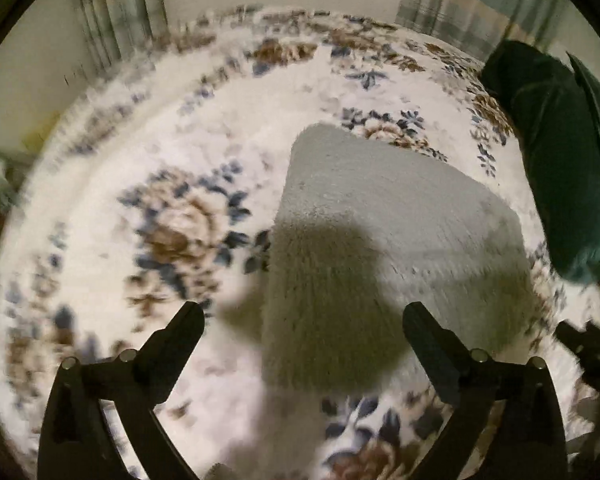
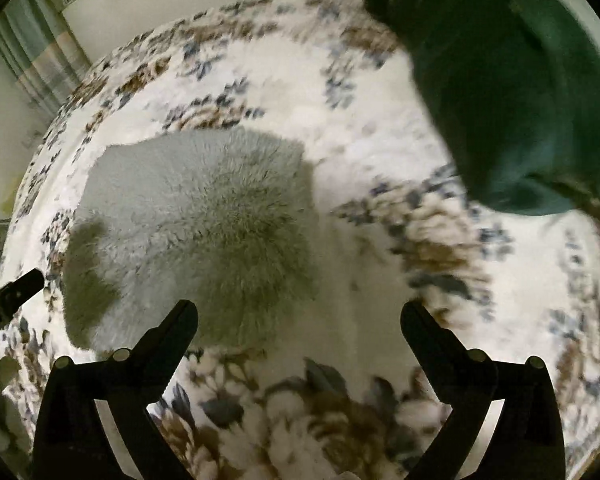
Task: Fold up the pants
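Observation:
Fuzzy grey pants [image 1: 384,216] lie folded in a compact rectangle on a white floral blanket [image 1: 148,168]. My left gripper [image 1: 303,316] is open and empty, hovering above the near edge of the pants. In the right wrist view the pants [image 2: 196,216] lie left of centre on the blanket [image 2: 380,184]. My right gripper [image 2: 299,314] is open and empty above the pants' near right corner. The other gripper shows at the right edge of the left wrist view [image 1: 588,348] and at the left edge of the right wrist view [image 2: 12,296].
A dark green pillow [image 1: 556,168] lies on the blanket to the right of the pants; it also shows in the right wrist view [image 2: 500,80]. Striped curtains [image 1: 116,12] and a pale wall stand behind the bed.

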A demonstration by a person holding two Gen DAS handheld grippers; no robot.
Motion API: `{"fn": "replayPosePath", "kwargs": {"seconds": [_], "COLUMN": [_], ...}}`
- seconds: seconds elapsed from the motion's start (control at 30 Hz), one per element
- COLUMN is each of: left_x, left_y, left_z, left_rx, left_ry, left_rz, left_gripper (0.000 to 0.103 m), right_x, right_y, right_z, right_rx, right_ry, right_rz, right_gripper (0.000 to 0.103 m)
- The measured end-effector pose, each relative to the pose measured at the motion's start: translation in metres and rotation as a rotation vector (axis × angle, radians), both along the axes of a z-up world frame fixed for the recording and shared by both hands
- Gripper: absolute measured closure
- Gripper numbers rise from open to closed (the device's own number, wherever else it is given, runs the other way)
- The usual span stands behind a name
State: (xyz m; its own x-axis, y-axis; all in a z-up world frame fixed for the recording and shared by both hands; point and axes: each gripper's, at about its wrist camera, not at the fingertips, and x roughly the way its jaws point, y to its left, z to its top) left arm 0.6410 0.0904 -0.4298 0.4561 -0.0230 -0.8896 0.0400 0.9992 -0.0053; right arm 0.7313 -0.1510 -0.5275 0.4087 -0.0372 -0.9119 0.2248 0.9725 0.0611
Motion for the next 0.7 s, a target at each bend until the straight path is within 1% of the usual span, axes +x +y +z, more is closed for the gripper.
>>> {"fn": "replayPosePath", "kwargs": {"seconds": [0.03,0.1,0.13,0.17,0.3,0.33,0.4,0.43,0.47,0.6,0.7], "left_x": [-0.007,-0.028,-0.029,-0.041,-0.079,-0.092,-0.114,-0.129,-0.142,-0.193,-0.239], "left_y": [-0.002,-0.009,-0.012,-0.014,-0.024,-0.025,-0.028,-0.031,-0.032,-0.038,-0.042], "left_z": [0.008,0.033,0.04,0.054,0.102,0.119,0.144,0.162,0.177,0.228,0.269], "left_rx": [0.021,0.06,0.065,0.075,0.074,0.055,0.051,0.045,0.039,0.036,0.039], "left_ry": [-0.011,-0.04,-0.049,-0.065,-0.113,-0.126,-0.151,-0.169,-0.185,-0.242,-0.289], "left_rz": [-0.004,-0.011,-0.015,-0.014,-0.019,-0.021,-0.017,-0.019,-0.021,-0.019,-0.017], "left_gripper": [0.001,0.001,0.001,0.001,0.001,0.001,0.001,0.001,0.001,0.001,0.001], "right_x": [-0.027,-0.051,-0.065,-0.078,-0.13,-0.141,-0.173,-0.187,-0.205,-0.267,-0.318], "right_y": [-0.003,-0.004,-0.003,-0.003,-0.002,-0.002,-0.001,-0.002,0.0,0.003,0.003], "right_z": [0.022,0.056,0.073,0.09,0.155,0.168,0.207,0.222,0.243,0.309,0.357], "right_rx": [-0.01,-0.025,-0.026,-0.03,-0.036,-0.042,-0.055,-0.058,-0.055,-0.066,-0.072], "right_ry": [-0.009,-0.033,-0.043,-0.054,-0.107,-0.119,-0.157,-0.168,-0.188,-0.247,-0.301], "right_rz": [-0.006,-0.022,-0.027,-0.034,-0.037,-0.033,-0.022,-0.016,-0.006,0.019,0.037], "right_gripper": [0.0,0.0,0.0,0.0,0.0,0.0,0.0,0.0,0.0,0.0,0.0]}}
